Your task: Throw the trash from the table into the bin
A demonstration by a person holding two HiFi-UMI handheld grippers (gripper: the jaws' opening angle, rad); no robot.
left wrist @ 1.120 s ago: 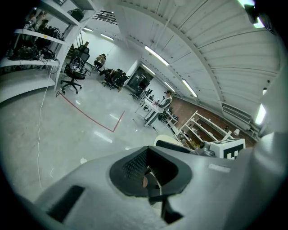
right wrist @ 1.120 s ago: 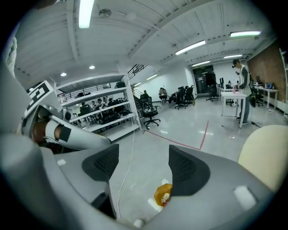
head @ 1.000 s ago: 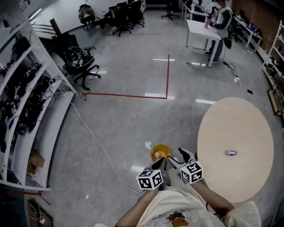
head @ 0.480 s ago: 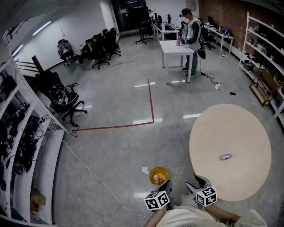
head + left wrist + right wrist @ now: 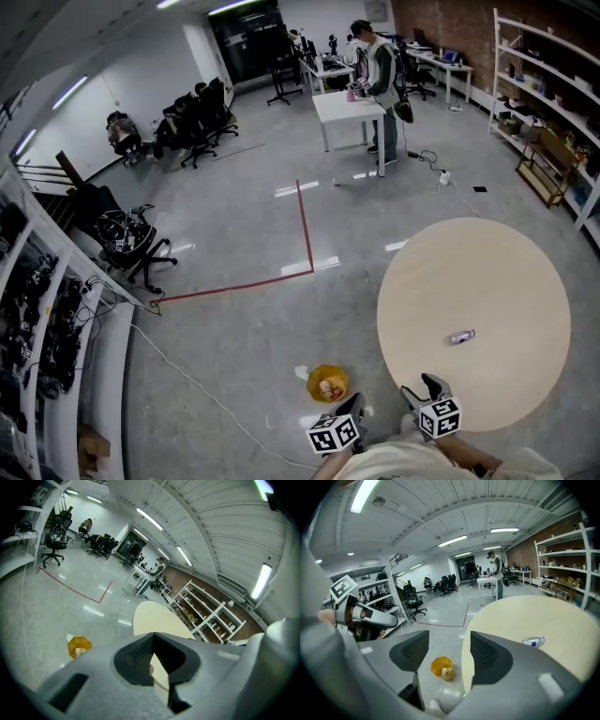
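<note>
Bottle point(image 5: 461, 336) lies on round table point(image 5: 487, 281) — yellow bin point(image 5: 327, 383) on floor nearby

A round pale wooden table point(image 5: 487, 272) carries a small clear plastic bottle point(image 5: 461, 336) lying on its side. Near the table, on the glossy grey floor point(image 5: 244, 328), stands a yellow plastic bin point(image 5: 327, 383), with a white crumpled scrap point(image 5: 301, 373) just beside it. A red tape line point(image 5: 305, 230) runs farther off.

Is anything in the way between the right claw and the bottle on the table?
No, nothing visible. Only bare table lies between the right claw and the bottle. The claw's jaws have just been closing a bit but stand apart, with nothing between them.
</note>
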